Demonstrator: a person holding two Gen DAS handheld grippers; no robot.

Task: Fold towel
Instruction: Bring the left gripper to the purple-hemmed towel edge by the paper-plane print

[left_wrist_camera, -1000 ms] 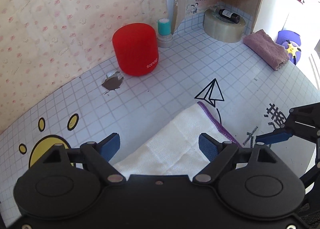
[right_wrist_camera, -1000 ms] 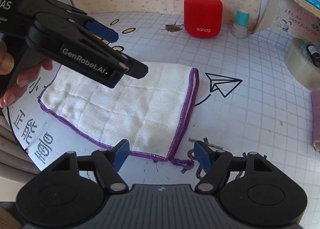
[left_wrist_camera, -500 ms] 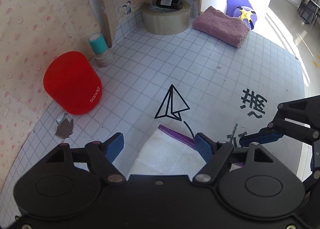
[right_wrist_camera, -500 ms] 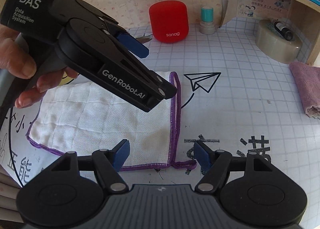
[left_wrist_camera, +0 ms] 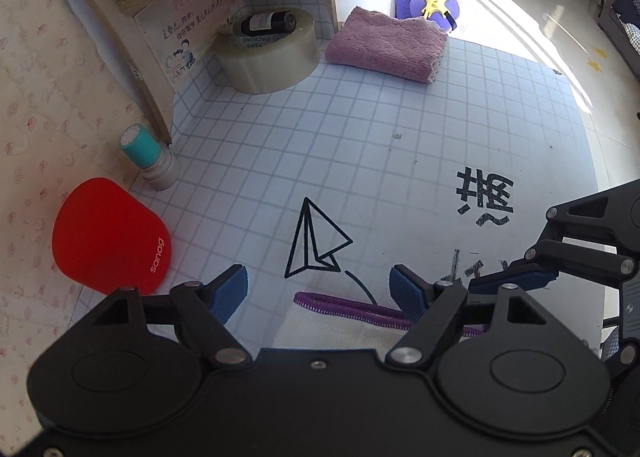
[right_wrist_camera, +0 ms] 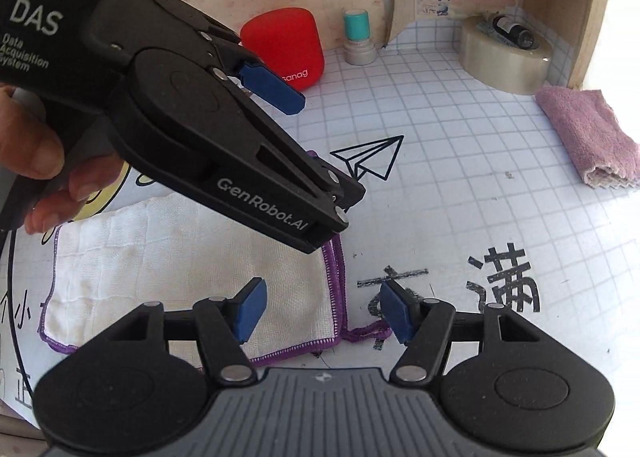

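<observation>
While both grippers hang spread over the white purple-hemmed gauze towel (right_wrist_camera: 192,257):
Thin, limp, light cloth; grab hem corners w/ left gripper (left_wrist_camera: 318,289) & right gripper (right_wrist_camera: 322,307), nr grid mat (right_wrist_camera: 460,185) front edge.

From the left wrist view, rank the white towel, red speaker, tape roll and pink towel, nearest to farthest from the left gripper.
From the left gripper:
1. White towel, its purple edge just below the fingers.
2. Red speaker, to the left.
3. Tape roll, far back, under the shelf.
4. Pink towel, far back right; too close to the tape roll to call.
</observation>
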